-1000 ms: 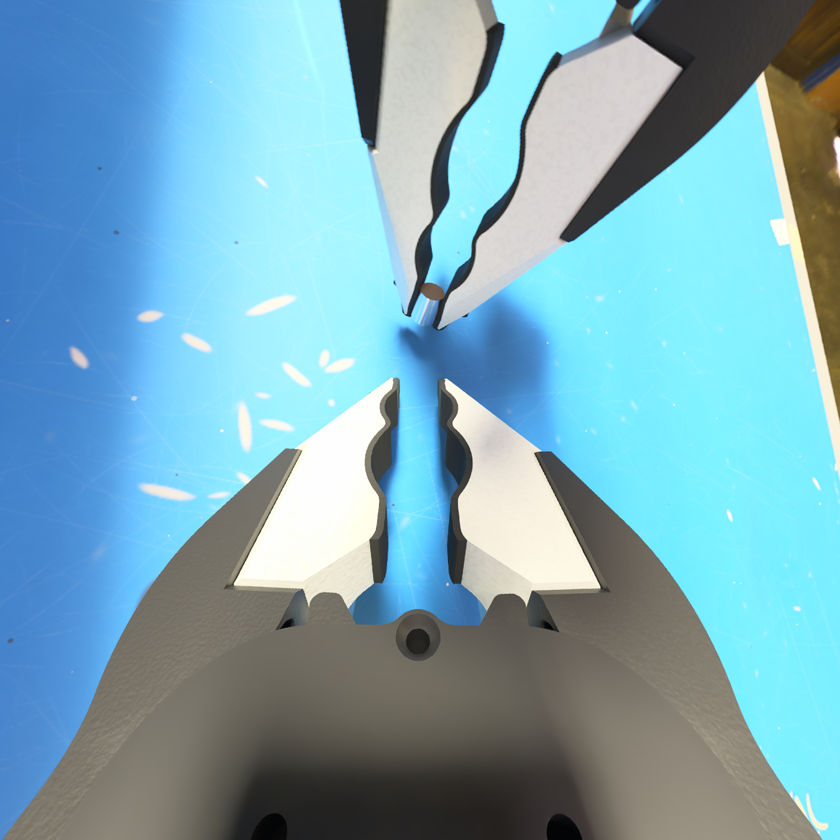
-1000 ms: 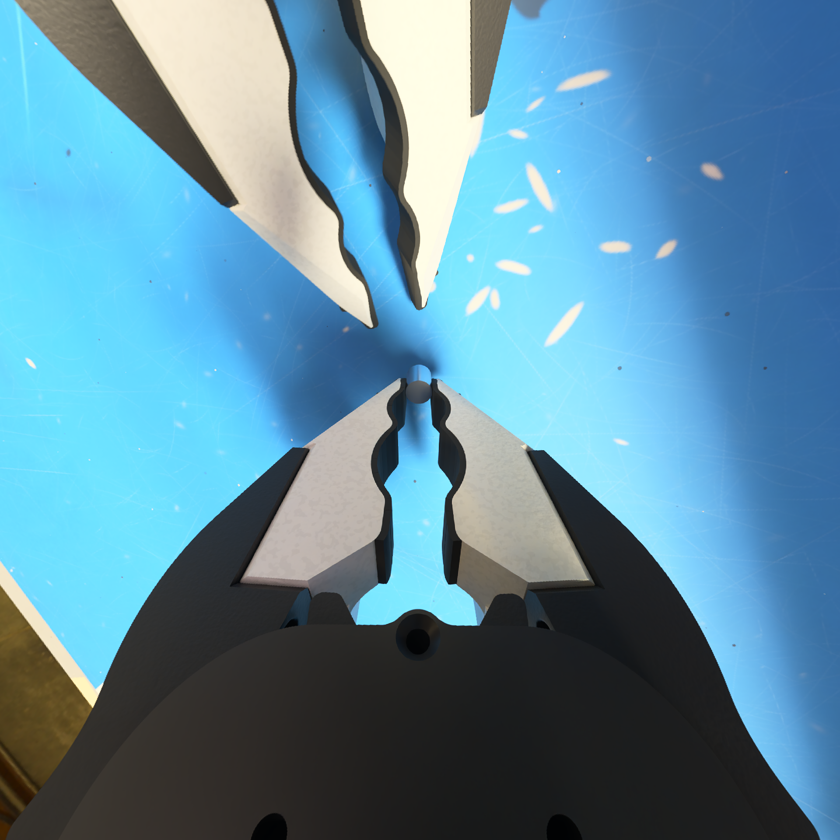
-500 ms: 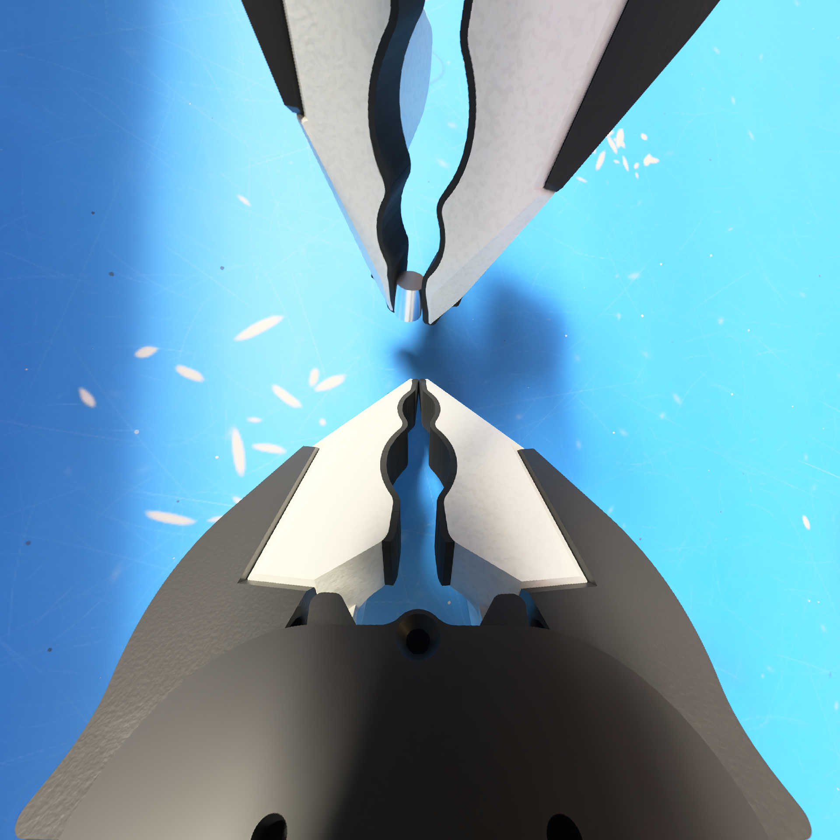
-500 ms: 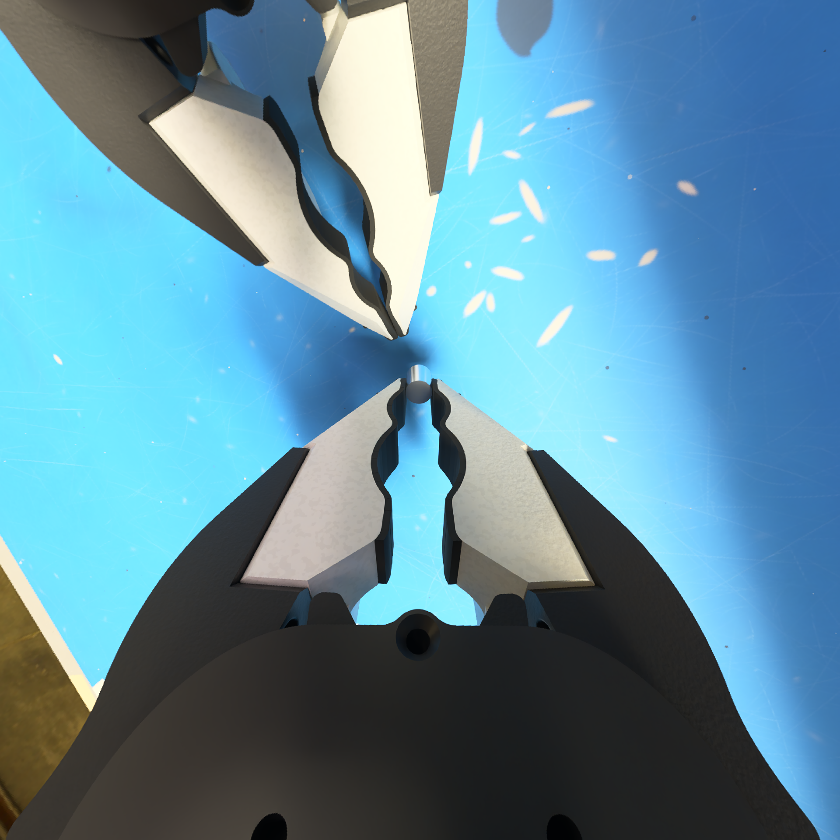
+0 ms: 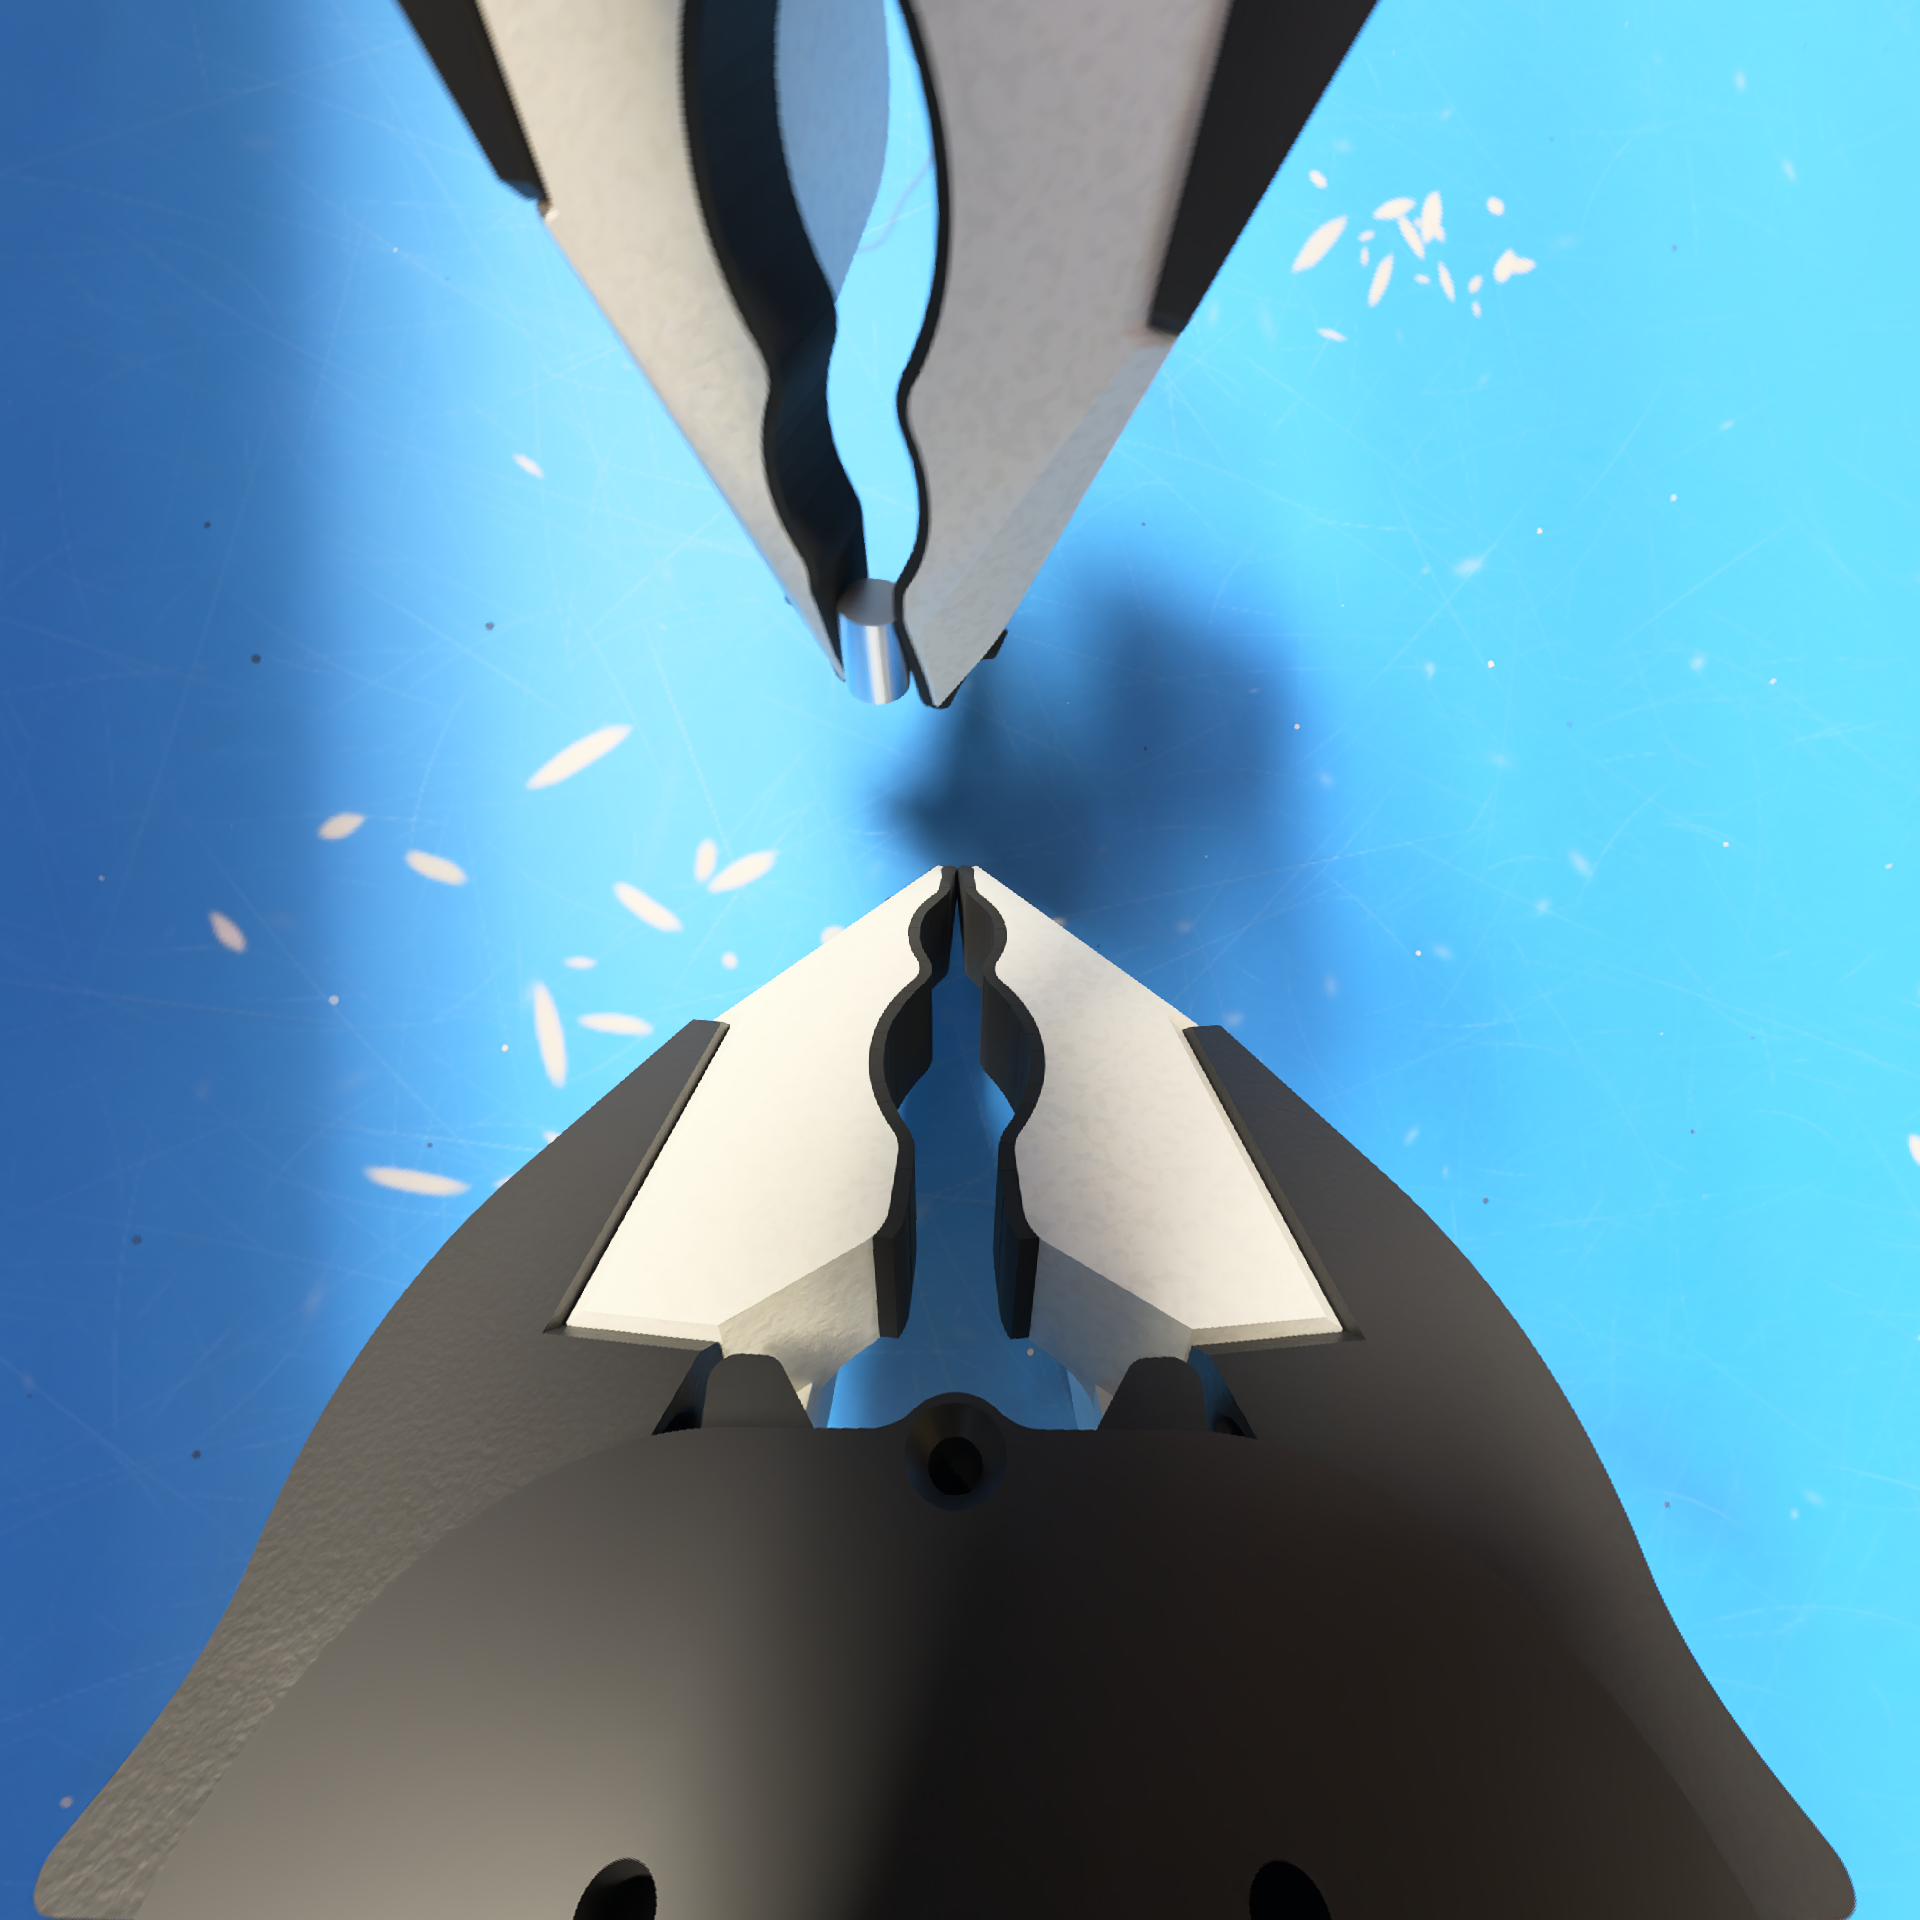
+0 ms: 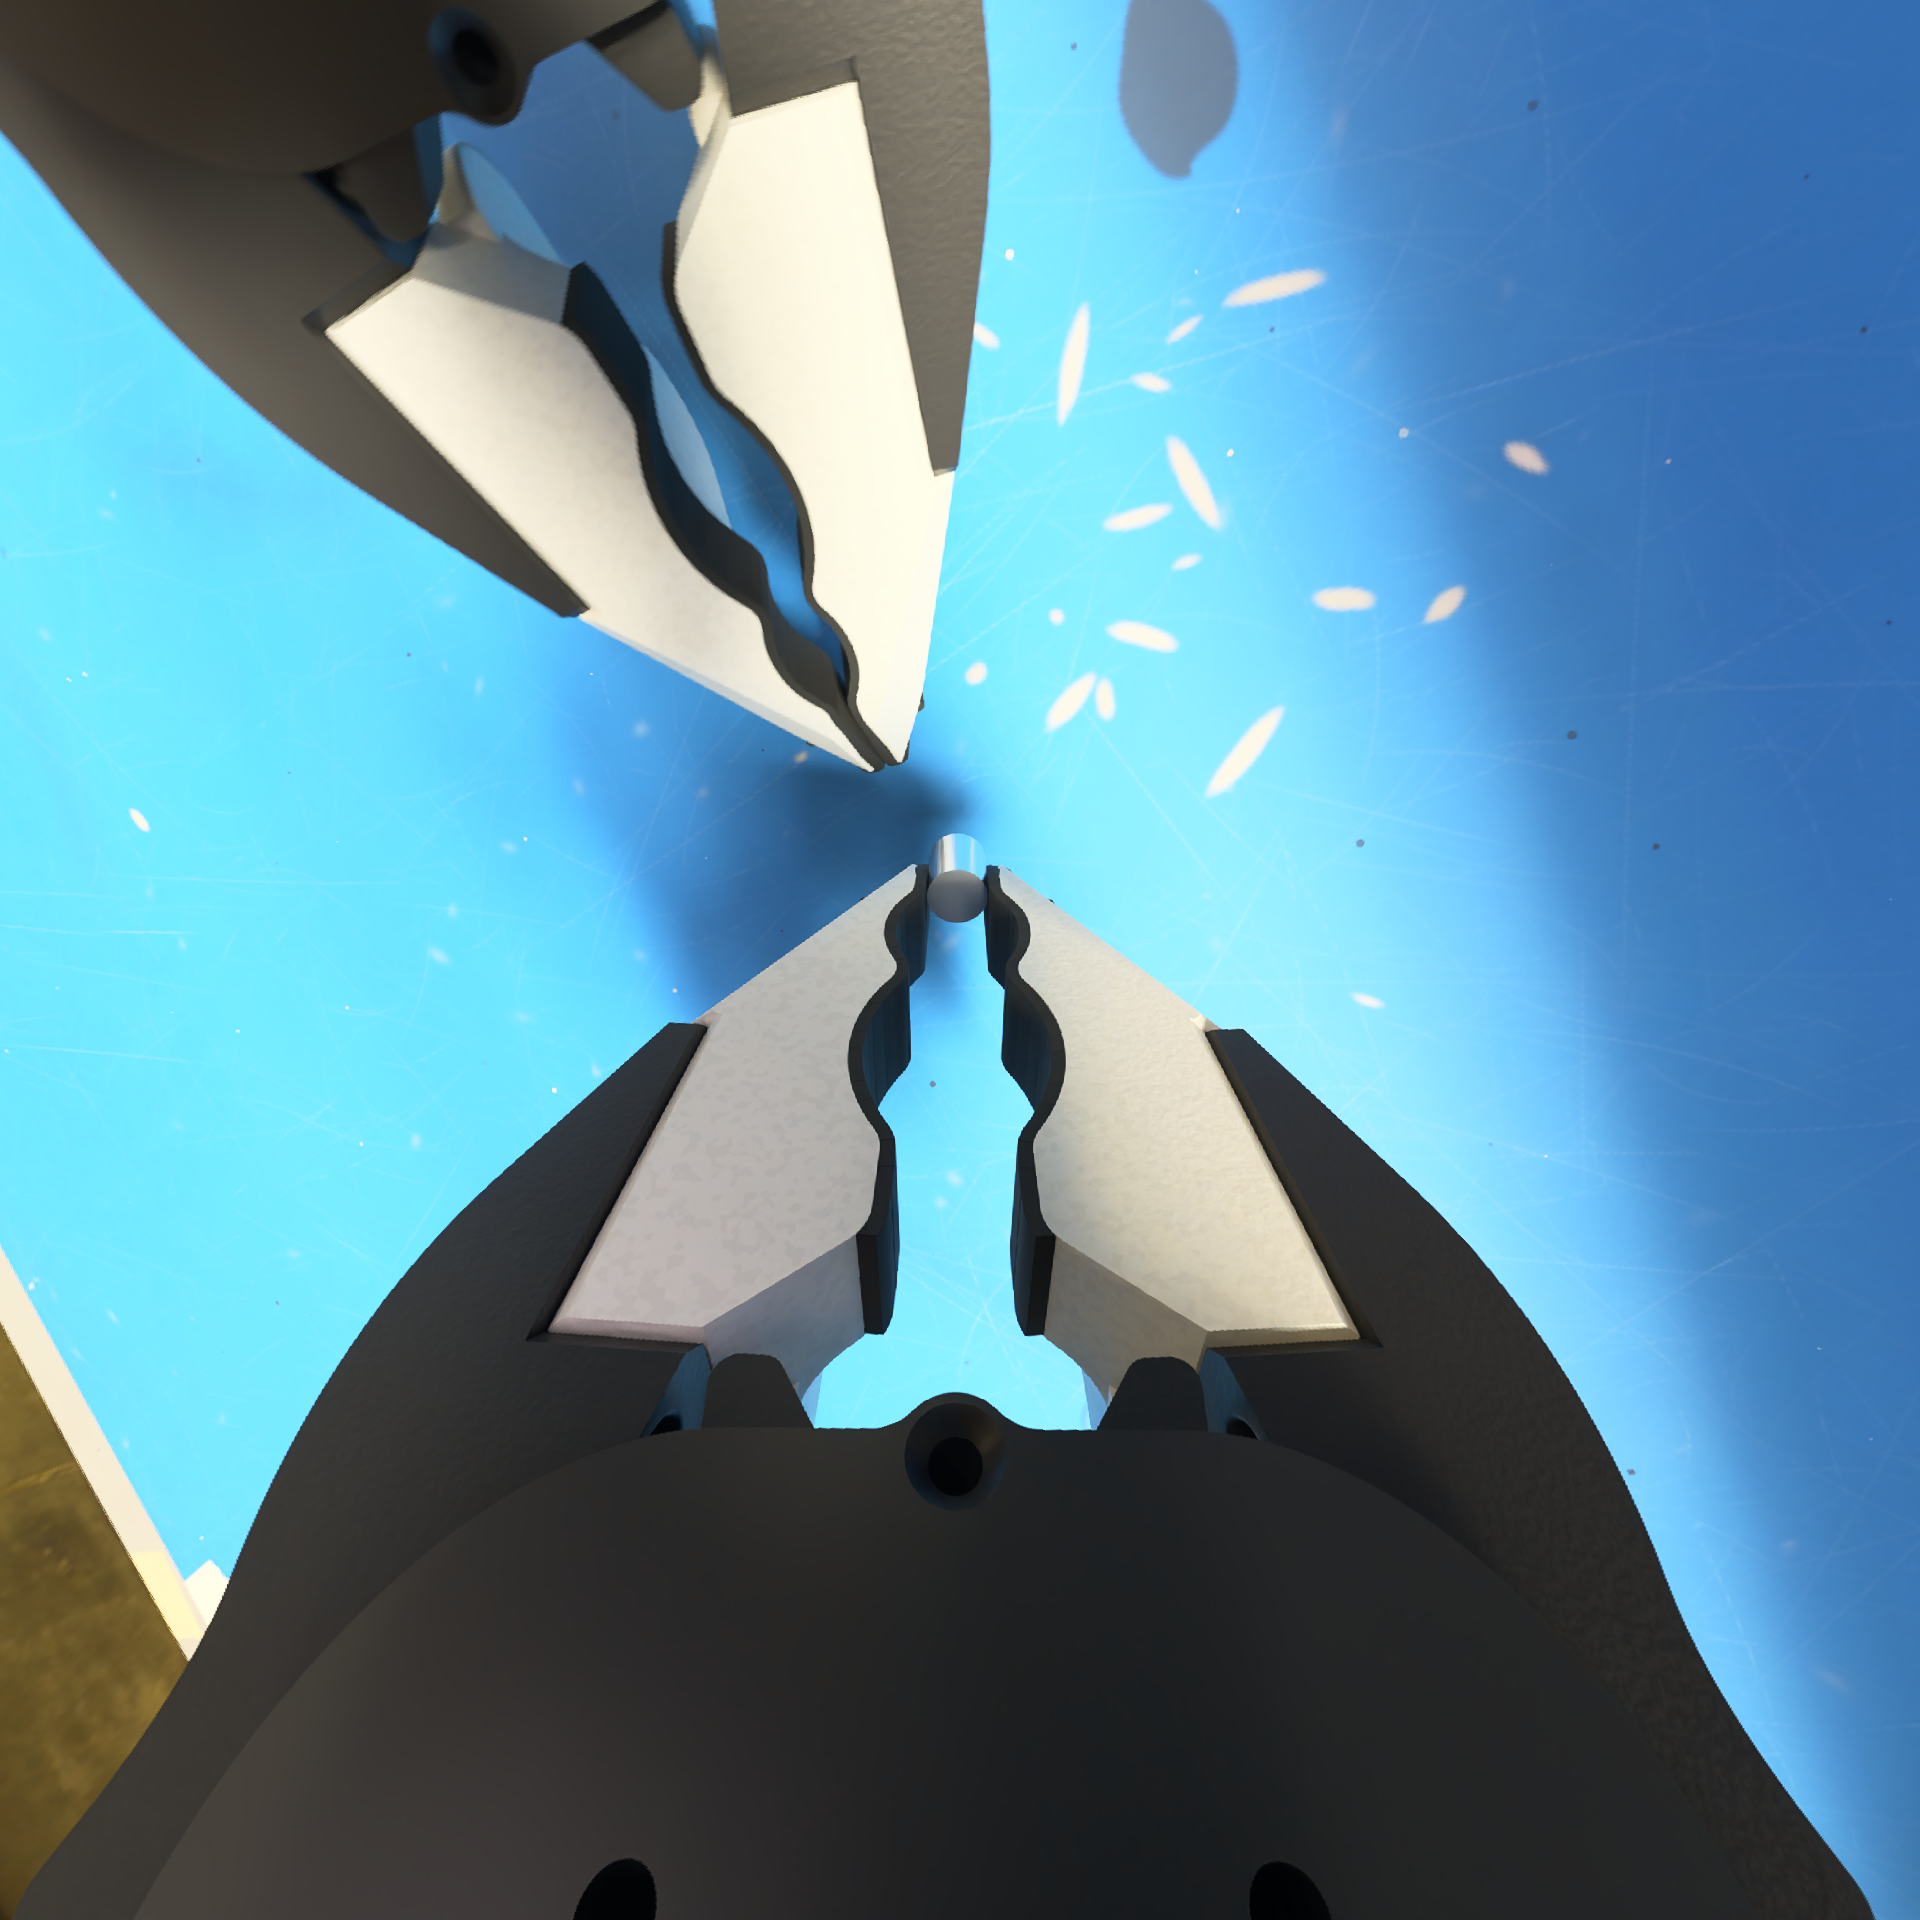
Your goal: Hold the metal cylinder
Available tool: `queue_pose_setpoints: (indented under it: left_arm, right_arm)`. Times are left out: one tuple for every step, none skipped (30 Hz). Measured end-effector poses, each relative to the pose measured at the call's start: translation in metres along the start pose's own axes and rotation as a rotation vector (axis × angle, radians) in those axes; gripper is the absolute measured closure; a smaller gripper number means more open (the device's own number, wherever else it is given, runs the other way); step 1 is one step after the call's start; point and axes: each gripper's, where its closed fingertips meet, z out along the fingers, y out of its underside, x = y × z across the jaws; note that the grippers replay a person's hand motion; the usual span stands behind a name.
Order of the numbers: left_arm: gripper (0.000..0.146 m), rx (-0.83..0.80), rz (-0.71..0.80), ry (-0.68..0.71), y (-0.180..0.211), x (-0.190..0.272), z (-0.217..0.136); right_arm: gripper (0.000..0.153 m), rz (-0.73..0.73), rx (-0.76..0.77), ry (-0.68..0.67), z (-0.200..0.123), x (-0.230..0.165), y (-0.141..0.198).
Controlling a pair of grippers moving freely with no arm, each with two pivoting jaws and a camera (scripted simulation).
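Below, a scratched blue table (image 5: 1558, 935); right claw (image 6: 956, 883) pinches the metal cylinder (image 6: 956, 894), left claw (image 5: 956, 873) closed empty.

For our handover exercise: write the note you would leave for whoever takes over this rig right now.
Right gripper: shut on the metal cylinder, pinched at the fingertips above the blue table.
Left gripper: shut, holding nothing, its tips facing the cylinder, apart from it.
Done: the cylinder is held.
Left: keep the grip steady; the hold is only at the tips, so it may slip.
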Motion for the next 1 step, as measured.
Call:
queue_pose_setpoints:
  left_arm:
    - [0.146,0.006,-0.015,0.009,0.0004,-0.0009,-0.0010]
  right_arm:
    - [0.143,-0.003,0.007,-0.002,-0.0009,-0.0003,-0.0006]
